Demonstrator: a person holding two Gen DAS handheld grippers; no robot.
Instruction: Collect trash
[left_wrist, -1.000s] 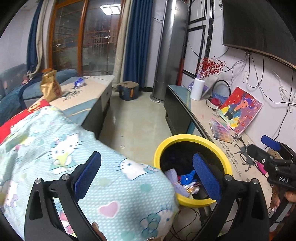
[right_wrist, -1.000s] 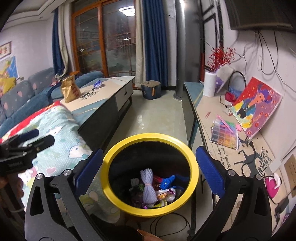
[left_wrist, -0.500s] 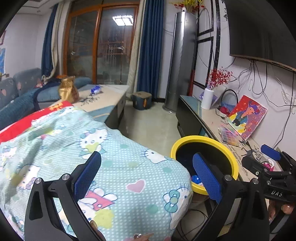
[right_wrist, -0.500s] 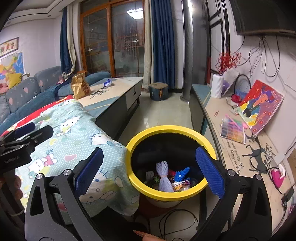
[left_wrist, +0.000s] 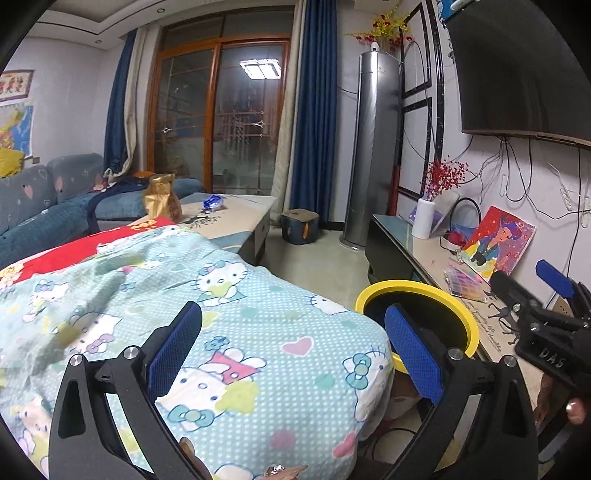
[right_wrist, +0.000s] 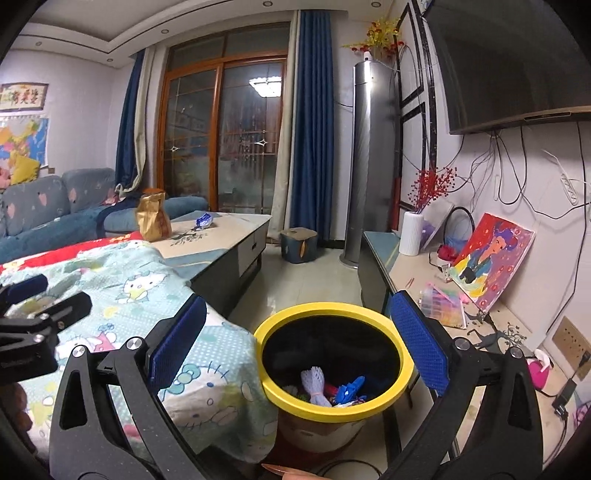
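A yellow-rimmed trash bin (right_wrist: 334, 314) stands on the floor between the blanket-covered table and the TV bench, with a white net, blue scrap and other wrappers (right_wrist: 332, 387) inside. It also shows in the left wrist view (left_wrist: 417, 286). My right gripper (right_wrist: 295, 350) is open and empty above the bin. My left gripper (left_wrist: 291, 350) is open and empty over the Hello Kitty blanket (left_wrist: 221, 314). A gold snack bag (right_wrist: 152, 218) and a blue wrapper (right_wrist: 204, 220) lie on the coffee table (right_wrist: 236, 229).
A TV bench (right_wrist: 406, 269) on the right holds a white vase, a painting (right_wrist: 491, 258) and a colour box. A small dark stool (right_wrist: 298, 244) and a tall grey air conditioner (right_wrist: 365, 166) stand at the back. A sofa (right_wrist: 55, 214) is on the left.
Both grippers have risen and tilted up, away from the bin. The left one has moved left over the blanket. Both stayed open and empty.
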